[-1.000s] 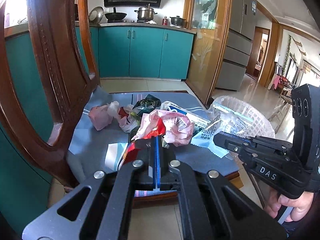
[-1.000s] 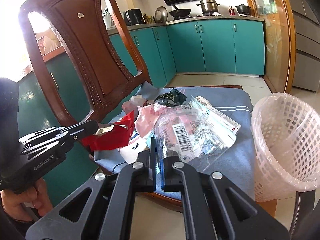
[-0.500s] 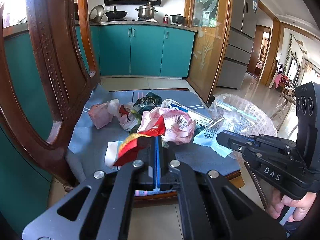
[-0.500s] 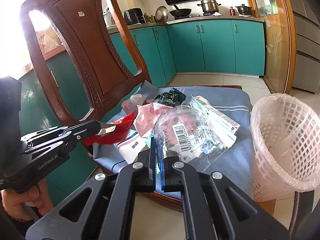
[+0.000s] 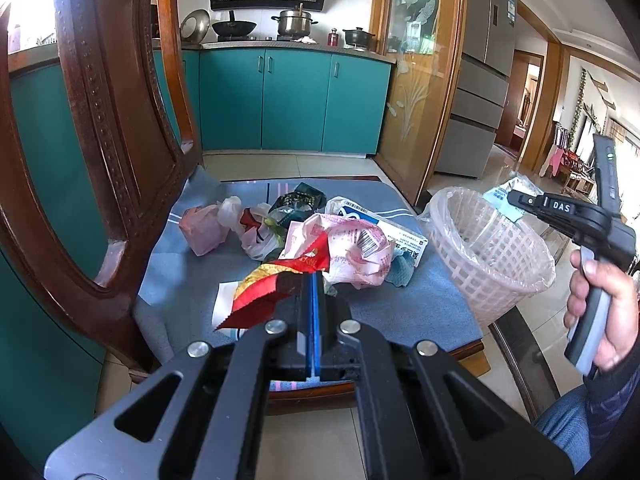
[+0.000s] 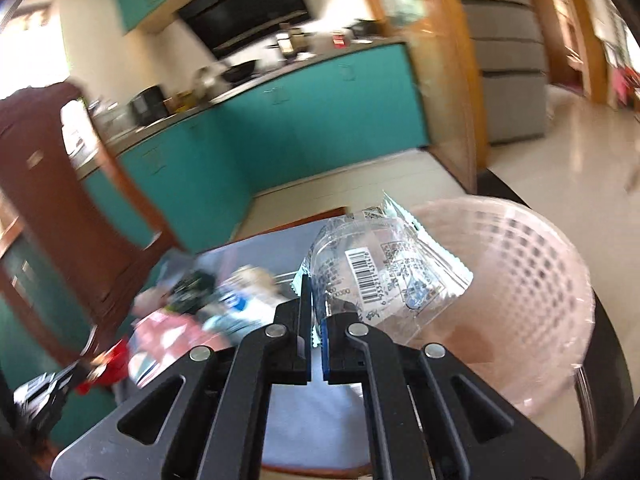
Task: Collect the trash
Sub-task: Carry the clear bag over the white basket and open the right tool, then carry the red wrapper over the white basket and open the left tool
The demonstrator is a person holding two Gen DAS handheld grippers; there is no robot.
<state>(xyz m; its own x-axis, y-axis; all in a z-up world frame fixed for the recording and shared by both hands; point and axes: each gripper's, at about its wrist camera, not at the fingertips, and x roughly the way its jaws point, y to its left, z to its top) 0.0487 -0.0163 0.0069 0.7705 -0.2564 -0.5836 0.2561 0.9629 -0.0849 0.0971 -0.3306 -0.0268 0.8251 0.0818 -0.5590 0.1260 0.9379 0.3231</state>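
Note:
My left gripper (image 5: 314, 280) is shut on a red and gold wrapper (image 5: 276, 284) and holds it above the front of the blue chair cushion (image 5: 192, 280). My right gripper (image 6: 316, 312) is shut on a clear plastic wrapper with a barcode (image 6: 380, 272) and holds it at the rim of the white lattice basket (image 6: 532, 280). In the left wrist view the right gripper (image 5: 516, 202) hangs over the basket (image 5: 492, 256) with the clear wrapper (image 5: 502, 196). A pile of trash lies mid-cushion: a pink printed bag (image 5: 352, 244), a pink wad (image 5: 202, 230), a dark green packet (image 5: 300, 202).
The carved wooden chair back (image 5: 100, 128) rises close on the left. A white and blue box (image 5: 384, 228) lies by the pile. Teal kitchen cabinets (image 5: 292, 100) stand behind. A dark table edge (image 5: 520, 352) runs under the basket on the right.
My right gripper has swung right and up with the clear wrapper, from over the cushion to over the basket. The left gripper has lifted the red wrapper slightly and stayed near the cushion's front.

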